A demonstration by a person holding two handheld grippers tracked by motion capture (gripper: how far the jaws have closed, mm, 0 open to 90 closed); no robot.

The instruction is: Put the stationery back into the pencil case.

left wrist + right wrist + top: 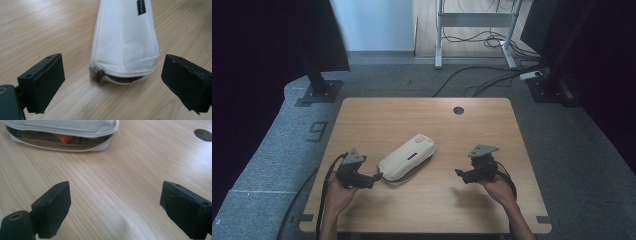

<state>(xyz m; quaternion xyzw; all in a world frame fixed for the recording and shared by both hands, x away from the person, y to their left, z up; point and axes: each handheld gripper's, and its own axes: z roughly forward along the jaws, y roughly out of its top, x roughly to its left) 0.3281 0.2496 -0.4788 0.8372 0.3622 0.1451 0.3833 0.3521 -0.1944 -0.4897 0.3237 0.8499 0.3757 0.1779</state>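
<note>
Pouch [407,157], white fabric, lies slantwise at centre of high view on wooden surface [422,210], zip partly undone w/ sth orange inside. Left gripper [375,178] at lower left, jaws wide, nothing btwn them, tips just beside pouch end. Right gripper [460,173] lower right, jaws wide, empty, well apart from pouch

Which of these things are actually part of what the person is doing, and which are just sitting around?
Part of the work:
- white zip pouch, lying on the table, its zip partly open with something orange inside
- left tool, open, aimed at the pouch's end
- right tool, open, off to the side

Just there:
- round hole in the tabletop
- cables on the floor
- desk frame behind
</note>
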